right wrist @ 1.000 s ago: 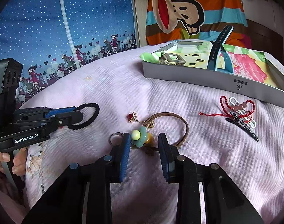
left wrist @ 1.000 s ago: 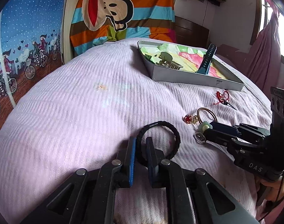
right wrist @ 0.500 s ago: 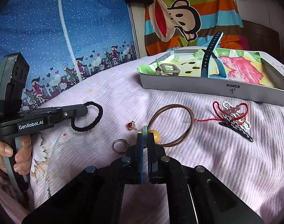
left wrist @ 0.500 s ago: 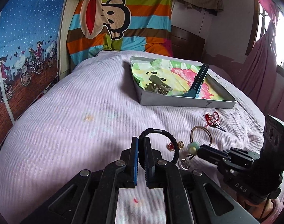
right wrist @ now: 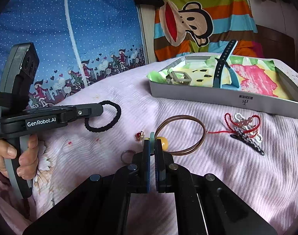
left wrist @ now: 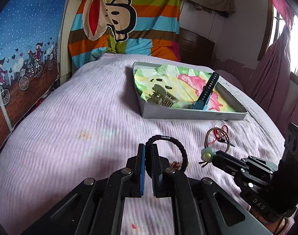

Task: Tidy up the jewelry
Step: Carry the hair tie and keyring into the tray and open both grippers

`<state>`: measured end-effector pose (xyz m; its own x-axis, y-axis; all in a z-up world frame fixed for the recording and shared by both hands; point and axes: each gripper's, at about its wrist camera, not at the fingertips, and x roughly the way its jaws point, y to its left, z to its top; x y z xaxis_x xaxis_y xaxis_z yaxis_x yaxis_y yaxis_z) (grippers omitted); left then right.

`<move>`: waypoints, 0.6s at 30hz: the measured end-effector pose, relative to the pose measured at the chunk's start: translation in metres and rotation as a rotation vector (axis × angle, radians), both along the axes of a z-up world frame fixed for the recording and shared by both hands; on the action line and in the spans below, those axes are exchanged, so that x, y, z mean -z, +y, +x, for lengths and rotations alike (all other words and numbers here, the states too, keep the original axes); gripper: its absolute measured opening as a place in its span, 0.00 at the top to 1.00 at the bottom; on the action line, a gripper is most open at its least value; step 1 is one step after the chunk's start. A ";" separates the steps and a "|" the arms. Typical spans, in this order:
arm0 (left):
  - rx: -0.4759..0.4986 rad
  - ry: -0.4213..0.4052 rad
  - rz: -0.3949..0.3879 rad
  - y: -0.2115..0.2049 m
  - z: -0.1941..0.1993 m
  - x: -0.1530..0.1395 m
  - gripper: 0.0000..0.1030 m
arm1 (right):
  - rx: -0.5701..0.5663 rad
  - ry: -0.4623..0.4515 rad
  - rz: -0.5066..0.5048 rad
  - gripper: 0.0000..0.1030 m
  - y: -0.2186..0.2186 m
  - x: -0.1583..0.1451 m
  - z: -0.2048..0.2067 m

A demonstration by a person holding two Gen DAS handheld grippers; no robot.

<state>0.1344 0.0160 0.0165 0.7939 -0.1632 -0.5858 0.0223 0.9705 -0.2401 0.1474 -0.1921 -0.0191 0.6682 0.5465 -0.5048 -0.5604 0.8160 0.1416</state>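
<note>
Both my grippers have just lifted their catches off the lilac bedspread [left wrist: 70,117]: my left gripper [left wrist: 147,156] is clamped on the black braided hair tie [left wrist: 180,148], my right gripper [right wrist: 152,148] on the pale green flower charm [left wrist: 206,153]. Next stop, I reckon, is the shallow grey cardboard tray [right wrist: 207,96] just beyond.
</note>
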 end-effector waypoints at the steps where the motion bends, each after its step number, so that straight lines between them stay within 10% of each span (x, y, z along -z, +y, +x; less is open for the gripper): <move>1: 0.003 -0.012 -0.006 -0.002 0.006 -0.005 0.95 | 0.015 -0.019 0.008 0.96 -0.004 -0.007 0.002; 9: -0.008 -0.078 -0.053 -0.026 0.072 -0.038 0.95 | 0.188 -0.087 0.037 0.96 -0.051 -0.059 0.049; 18: -0.049 0.011 0.011 -0.063 0.137 -0.023 0.95 | 0.298 0.061 -0.022 0.96 -0.070 -0.054 0.126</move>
<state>0.2718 -0.0472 0.0396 0.7941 -0.1172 -0.5963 -0.0283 0.9730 -0.2290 0.2731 -0.2621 0.0346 0.7659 0.3191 -0.5582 -0.2867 0.9466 0.1477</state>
